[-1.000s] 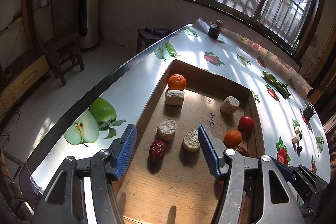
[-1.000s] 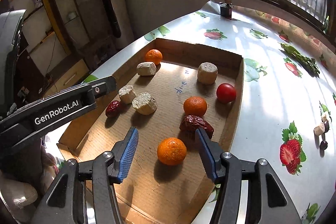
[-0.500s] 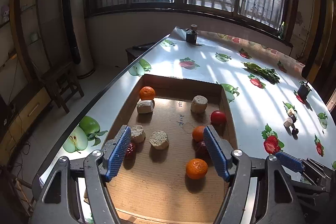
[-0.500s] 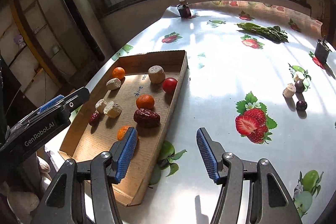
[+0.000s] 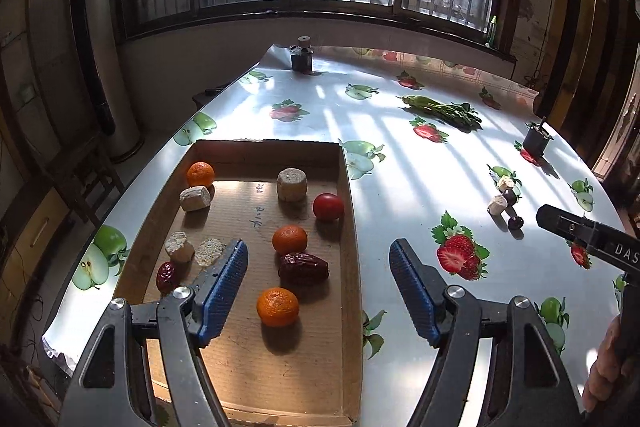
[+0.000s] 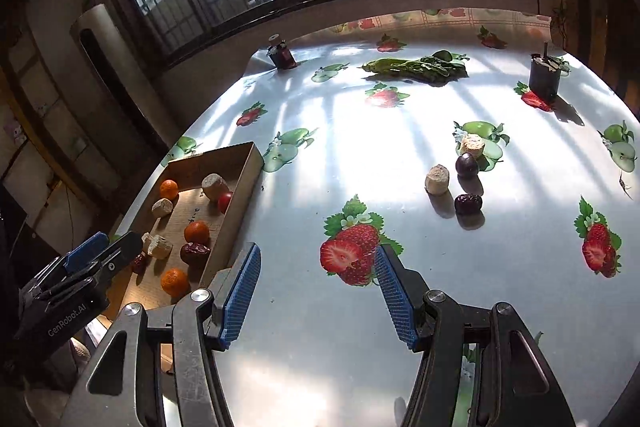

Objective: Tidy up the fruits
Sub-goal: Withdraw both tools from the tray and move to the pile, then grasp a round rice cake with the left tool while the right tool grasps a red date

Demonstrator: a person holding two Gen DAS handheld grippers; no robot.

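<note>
Left wrist view
Left gripper (image 5: 318, 285): jaws spread wide, holding nothing, poised above the near right part of the box.
Cardboard box (image 5: 347, 211): a shallow open tray on the left side of the table.
Fruit in the box: an orange (image 5: 277, 306) nearest the camera, a dark red date (image 5: 303, 268) just behind it, a second orange (image 5: 289, 239) behind that, a red tomato (image 5: 328, 206) by the right wall, a third orange (image 5: 200, 174) in the far left corner, and a small red date (image 5: 167, 276) at the left wall.
Beige chunks: four pale, rough pieces lie among the fruit; the tallest (image 5: 292, 184) stands near the far wall.
Table (image 5: 400, 163): glossy white cloth printed with strawberries and apples.
Right gripper: only its dark body shows at the right edge.

Right wrist view
Right gripper (image 6: 316, 293): jaws wide apart, gripping nothing, above bare cloth beside a printed strawberry.
Loose fruit: a dark round plum (image 6: 466, 165) and a dark date (image 6: 467, 203) sit on the cloth, well apart from the box, with two beige chunks (image 6: 437, 179) just beside them.
Box: at far left, fruit inside.
Leafy greens (image 6: 416, 67): lying near the far edge.
Dark cup (image 6: 543, 79): standing far right.
</note>
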